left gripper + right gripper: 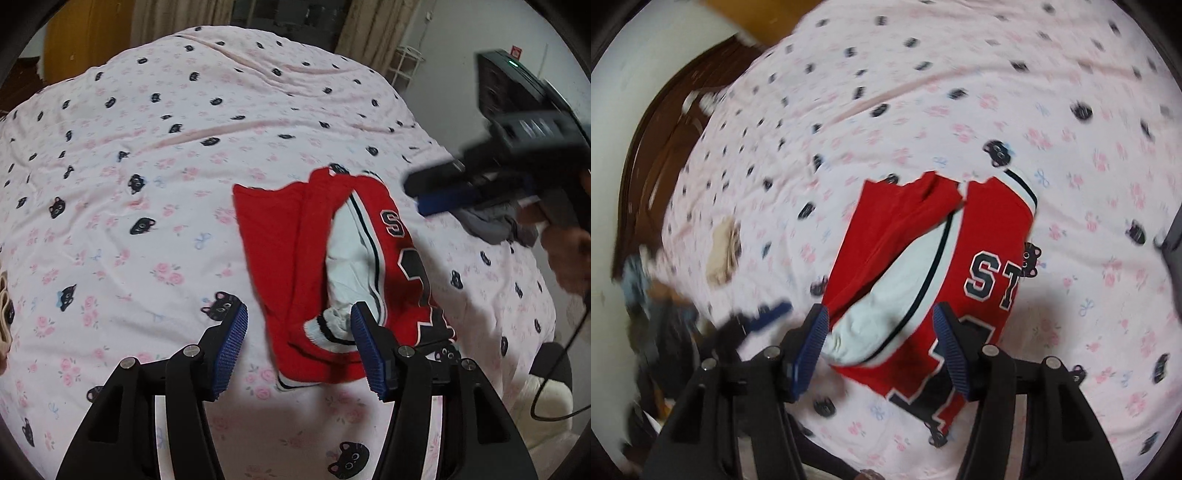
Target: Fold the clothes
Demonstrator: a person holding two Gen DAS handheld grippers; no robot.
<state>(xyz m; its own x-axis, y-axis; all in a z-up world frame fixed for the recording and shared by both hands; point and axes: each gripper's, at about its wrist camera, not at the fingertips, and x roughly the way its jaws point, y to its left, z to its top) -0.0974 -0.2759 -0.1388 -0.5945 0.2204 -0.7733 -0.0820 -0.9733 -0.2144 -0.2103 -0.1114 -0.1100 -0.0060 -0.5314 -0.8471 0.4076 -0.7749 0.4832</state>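
Red jersey (pixel 295 258), partly folded, lies on your bed (pixel 147 147). Your left tool (pixel 299 343) and right tool (pixel 881 350): both spread apart, holding nothing.

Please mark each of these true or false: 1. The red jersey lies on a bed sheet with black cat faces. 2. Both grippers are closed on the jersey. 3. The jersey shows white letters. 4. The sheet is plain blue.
1. True: the red jersey lies on the sheet.
2. False: the left gripper and the right gripper are both open, holding nothing.
3. True: white letters "ST" show.
4. False: the sheet is pink with flowers and cat faces.
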